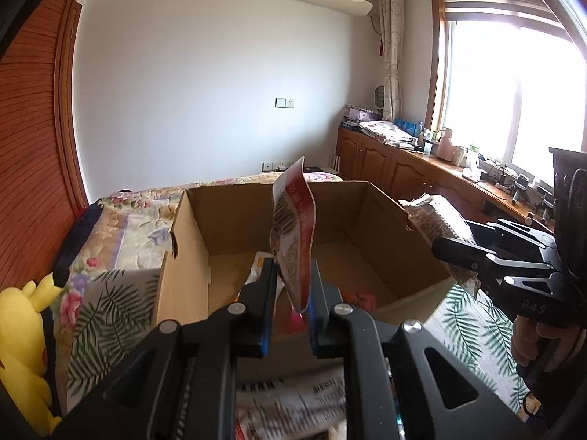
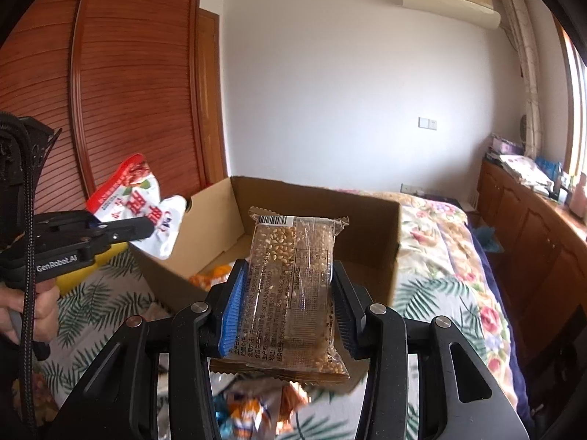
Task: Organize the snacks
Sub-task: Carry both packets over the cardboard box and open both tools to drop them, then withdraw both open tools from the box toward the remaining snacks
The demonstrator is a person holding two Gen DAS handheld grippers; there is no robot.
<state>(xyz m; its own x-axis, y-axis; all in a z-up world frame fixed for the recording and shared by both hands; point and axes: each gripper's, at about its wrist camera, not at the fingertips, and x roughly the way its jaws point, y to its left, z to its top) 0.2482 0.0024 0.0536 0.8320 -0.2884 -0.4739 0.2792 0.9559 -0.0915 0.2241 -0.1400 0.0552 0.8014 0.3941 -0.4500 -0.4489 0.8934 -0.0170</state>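
Step in hand: we are carrying two snacks toward the cardboard box, one in each tool; by our reading this is the transfer stage, with neither packet released yet.

Left tool: we have its jaws pressed nearly together, pinching the bottom edge of a red-and-white snack pouch, which stands upright above the tips and just short of the box's near wall.

Right tool: we hold its jaws partly spread around a clear-wrapped sesame bar, gripped by its long sides, lying flat and pointing ahead at the box.

Box: it sits on the bed directly ahead of both tools, open at the top, with an orange packet already on its floor.

Loose snacks: more wrappers lie beneath the right tool, blurred; we cannot tell what they are.

Next move: we judge both tools must go forward past the near wall, then lower inside before opening. The limp pouch may catch on the rim, so we want it well clear first.
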